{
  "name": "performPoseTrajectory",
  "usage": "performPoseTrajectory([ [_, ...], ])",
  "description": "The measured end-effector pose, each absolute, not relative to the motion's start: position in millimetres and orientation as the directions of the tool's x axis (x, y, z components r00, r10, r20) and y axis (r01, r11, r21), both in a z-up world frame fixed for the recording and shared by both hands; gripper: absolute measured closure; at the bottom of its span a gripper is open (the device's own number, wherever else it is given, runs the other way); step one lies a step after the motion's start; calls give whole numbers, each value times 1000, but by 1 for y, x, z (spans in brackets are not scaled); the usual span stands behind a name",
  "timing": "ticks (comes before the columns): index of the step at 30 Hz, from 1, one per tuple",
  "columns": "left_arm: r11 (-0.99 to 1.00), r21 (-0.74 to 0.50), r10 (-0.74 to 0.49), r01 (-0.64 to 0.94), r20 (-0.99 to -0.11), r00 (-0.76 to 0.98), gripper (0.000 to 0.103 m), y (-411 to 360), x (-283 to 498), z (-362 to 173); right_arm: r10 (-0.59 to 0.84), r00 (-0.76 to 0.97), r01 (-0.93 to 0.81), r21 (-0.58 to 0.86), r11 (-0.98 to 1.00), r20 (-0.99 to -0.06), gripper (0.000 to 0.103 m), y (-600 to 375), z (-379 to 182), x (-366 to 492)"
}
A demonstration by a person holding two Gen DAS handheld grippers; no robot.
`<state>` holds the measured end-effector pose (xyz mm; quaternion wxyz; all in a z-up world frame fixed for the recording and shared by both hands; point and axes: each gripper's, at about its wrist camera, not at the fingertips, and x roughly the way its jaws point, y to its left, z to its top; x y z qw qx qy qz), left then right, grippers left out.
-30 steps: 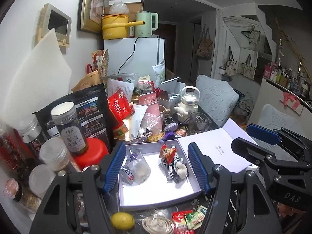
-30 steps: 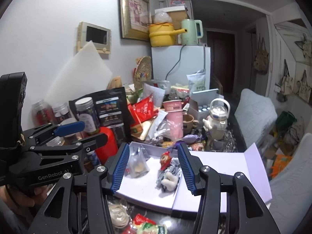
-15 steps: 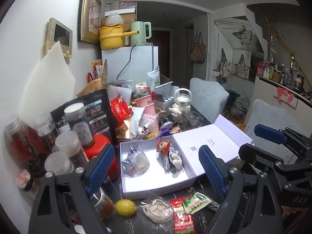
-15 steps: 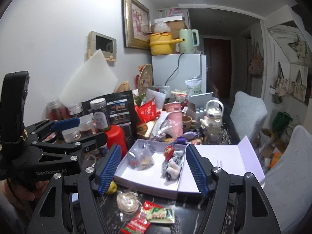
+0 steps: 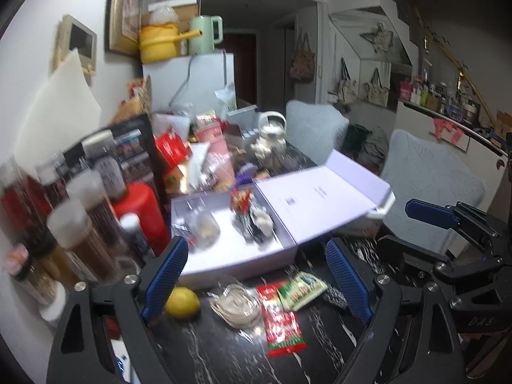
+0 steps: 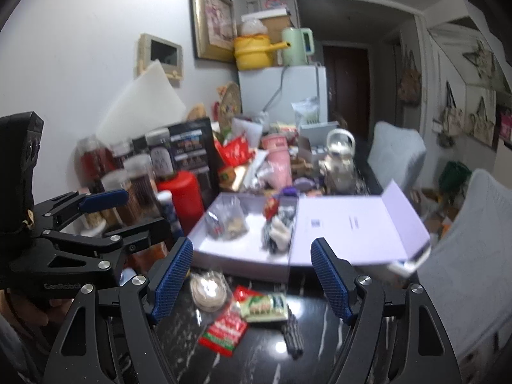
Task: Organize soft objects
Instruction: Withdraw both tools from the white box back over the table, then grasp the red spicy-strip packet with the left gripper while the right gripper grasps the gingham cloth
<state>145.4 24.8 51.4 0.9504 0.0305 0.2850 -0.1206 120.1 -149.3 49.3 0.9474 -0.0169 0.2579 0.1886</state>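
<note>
On dark marble table: white box lid-open, holding striped soft toy and clear pouch. Crowded by jars leftward; lemon, snack packets lying in front. Left gripper and right gripper both wide apart, empty; right's jaws just opening further.

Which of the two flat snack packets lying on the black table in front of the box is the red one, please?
The red packet lies nearer the camera, partly under the green-and-white packet, which lies closer to the white box.

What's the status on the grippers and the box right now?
Left hand-held gripper open, empty. Right hand-held gripper open, empty. White box lid open, two items inside. Loose packets on table before it.
</note>
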Motion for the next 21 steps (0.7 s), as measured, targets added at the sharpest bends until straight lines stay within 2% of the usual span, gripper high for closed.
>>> performPoseTrajectory([
  [10, 956, -43, -255, 291, -614, 747, 14, 12, 133, 7, 316, 761, -331, 80, 940, -567, 26, -160, 6, 102],
  [21, 962, -116, -255, 245, -693, 674, 14, 16, 136, -49, 309, 699, -290, 139, 947, -645, 26, -168, -54, 95],
])
